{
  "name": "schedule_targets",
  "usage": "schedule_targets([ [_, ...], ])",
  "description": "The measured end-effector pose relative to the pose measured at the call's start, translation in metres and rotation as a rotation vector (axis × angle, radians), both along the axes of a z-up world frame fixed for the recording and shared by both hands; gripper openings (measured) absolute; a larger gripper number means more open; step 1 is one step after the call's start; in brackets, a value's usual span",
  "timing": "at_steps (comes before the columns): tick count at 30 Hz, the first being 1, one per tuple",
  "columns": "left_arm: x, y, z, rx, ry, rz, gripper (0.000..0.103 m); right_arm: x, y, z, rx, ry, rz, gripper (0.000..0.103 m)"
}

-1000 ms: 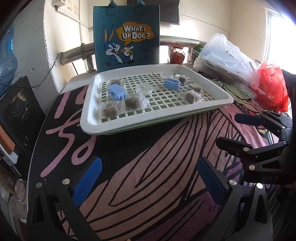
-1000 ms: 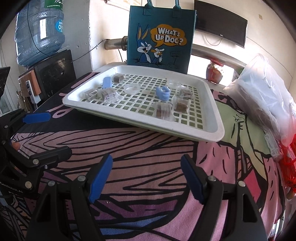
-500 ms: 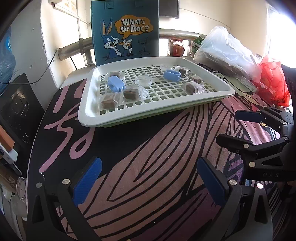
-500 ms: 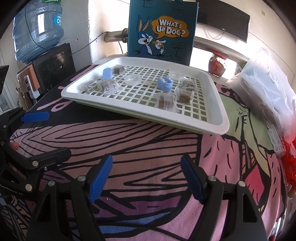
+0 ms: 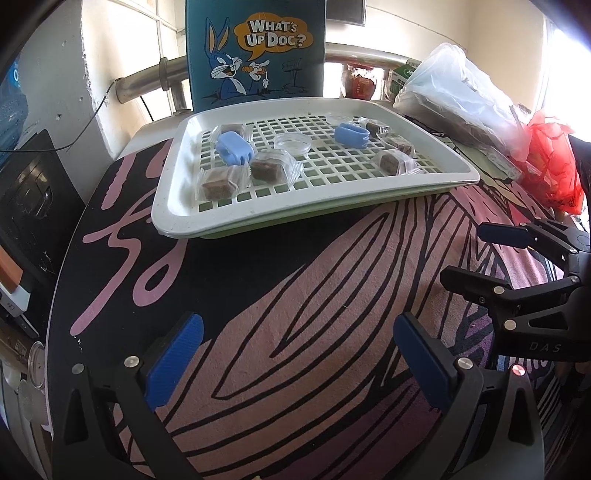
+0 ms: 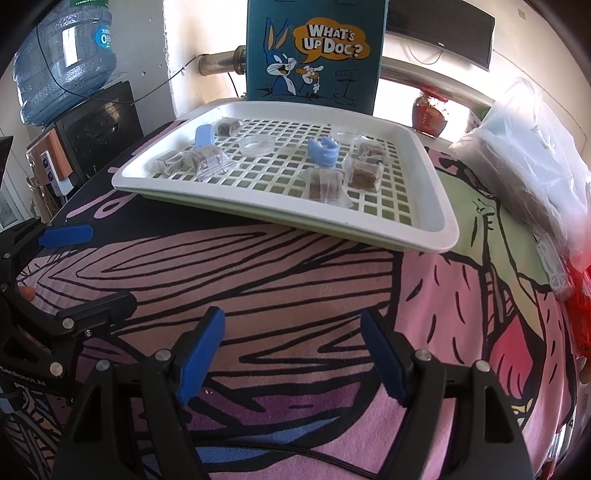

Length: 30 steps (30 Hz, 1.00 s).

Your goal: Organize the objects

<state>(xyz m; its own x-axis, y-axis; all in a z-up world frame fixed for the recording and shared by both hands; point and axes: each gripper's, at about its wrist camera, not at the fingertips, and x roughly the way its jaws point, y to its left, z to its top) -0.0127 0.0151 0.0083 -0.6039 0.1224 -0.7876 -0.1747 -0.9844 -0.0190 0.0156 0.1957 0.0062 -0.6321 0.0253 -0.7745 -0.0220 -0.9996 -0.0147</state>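
While nothing was picked yet, kept the left gripper [image 5: 295,365] and right gripper [image 6: 291,354] wide apart and empty, low over the cloth [image 5: 295,295], near the white tray [image 5: 173,218] holding wrapped snacks [image 5: 216,182].

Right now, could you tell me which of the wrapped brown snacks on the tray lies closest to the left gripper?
The wrapped snack at the tray's near left corner, just in front of the blue clip. The other snacks lie further back or to the right, away from the left gripper.

Pale plastered walls [image 6: 177,55] catch glare from a bright window [image 5: 565,55]; a dark screen, perhaps a television [image 6: 439,29], hangs high; a water bottle [image 6: 62,59] stands left.
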Motion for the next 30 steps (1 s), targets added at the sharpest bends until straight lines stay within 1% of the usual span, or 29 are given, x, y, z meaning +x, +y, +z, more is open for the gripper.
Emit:
schedule_targets([
  [5, -0.0039, -0.0029, -0.0049, 0.01, -0.031, 0.019, 0.103, -0.0016, 0.0056, -0.0029, -0.028, -0.02, -0.015, 0.076],
  [11, -0.0043, 0.0003, -0.007, -0.02, -0.038, 0.021, 0.103, -0.0023, 0.006, -0.0034, -0.027, -0.024, -0.019, 0.077],
  [12, -0.0042, 0.0013, -0.0072, -0.026, -0.038, 0.021, 0.103, -0.0024, 0.0061, -0.0036, -0.026, -0.025, -0.019, 0.078],
  [14, -0.0048, 0.0005, -0.0072, -0.026, -0.039, 0.02, 0.103, -0.0028, 0.0062, -0.0048, -0.021, -0.032, -0.026, 0.087],
  [16, -0.005, 0.0011, -0.0073, -0.03, -0.04, 0.02, 0.103, -0.003, 0.0081, -0.0055, -0.027, -0.036, -0.034, 0.089],
  [19, -0.0053, 0.0013, -0.0074, -0.03, -0.04, 0.02, 0.103, -0.0031, 0.0081, -0.0058, -0.023, -0.038, -0.038, 0.091],
  [23, -0.0052, 0.0007, -0.0074, -0.029, -0.04, 0.02, 0.103, -0.0045, 0.008, -0.0069, -0.025, -0.046, -0.038, 0.097],
  [27, -0.0053, 0.0015, -0.008, -0.032, -0.04, 0.021, 0.103, -0.0045, 0.0078, -0.0072, -0.027, -0.047, -0.041, 0.098],
  [30, -0.0056, 0.0018, -0.0081, -0.031, -0.04, 0.024, 0.103, -0.0052, 0.0078, -0.0078, -0.028, -0.051, -0.038, 0.1],
])
